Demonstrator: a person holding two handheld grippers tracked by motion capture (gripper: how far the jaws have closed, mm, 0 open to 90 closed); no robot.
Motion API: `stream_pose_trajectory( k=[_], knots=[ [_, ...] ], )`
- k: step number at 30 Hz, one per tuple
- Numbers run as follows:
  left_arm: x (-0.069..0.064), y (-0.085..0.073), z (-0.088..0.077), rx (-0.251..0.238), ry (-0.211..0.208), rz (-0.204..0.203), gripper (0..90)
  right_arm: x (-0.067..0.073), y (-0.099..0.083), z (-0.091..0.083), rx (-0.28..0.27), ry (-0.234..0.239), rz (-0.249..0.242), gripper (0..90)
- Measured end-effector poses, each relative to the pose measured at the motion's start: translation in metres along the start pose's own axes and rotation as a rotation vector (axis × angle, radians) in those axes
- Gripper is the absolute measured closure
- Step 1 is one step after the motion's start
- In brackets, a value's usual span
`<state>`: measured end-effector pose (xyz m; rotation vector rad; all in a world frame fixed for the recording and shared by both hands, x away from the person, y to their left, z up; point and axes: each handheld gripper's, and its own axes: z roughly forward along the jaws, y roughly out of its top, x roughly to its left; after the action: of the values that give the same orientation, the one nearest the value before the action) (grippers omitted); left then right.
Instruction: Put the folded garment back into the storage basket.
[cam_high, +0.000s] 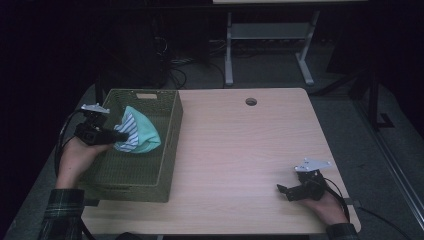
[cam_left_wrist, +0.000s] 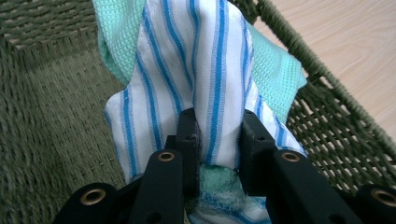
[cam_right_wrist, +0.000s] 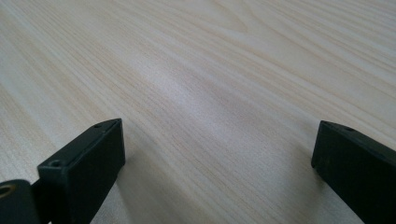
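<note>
1. Left tool (cam_high: 119, 135) is clamped on a bunch of cloths: a blue-striped white cloth (cam_left_wrist: 205, 79) pinched right between its jaws, with a mint green cloth (cam_left_wrist: 275, 70) bunched behind and under it.
2. The bundle hangs inside the green woven basket (cam_high: 170, 150), over its far half and closer to the right wall than the left.
3. In the left gripper view the basket's right rim runs just beside the cloths, so it's pretty tight on that side; more room toward the left wall.
4. Right tool (cam_high: 286, 191) sits low on the worktop (cam_high: 240, 145) near the front right corner, jaws wide apart, nothing between them.
5. Lots of bare worktop between the basket and the right tool.
</note>
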<state>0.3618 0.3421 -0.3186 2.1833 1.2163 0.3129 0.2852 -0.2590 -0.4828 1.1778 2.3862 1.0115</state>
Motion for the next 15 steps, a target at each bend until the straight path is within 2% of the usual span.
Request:
stream_pose_trajectory(
  k=[15],
  knots=[
    [0.000,-0.009,0.026,0.034,-0.006,0.006,72.2,0.000,0.000,0.000,0.000,0.000,0.001,2.4]
  ],
)
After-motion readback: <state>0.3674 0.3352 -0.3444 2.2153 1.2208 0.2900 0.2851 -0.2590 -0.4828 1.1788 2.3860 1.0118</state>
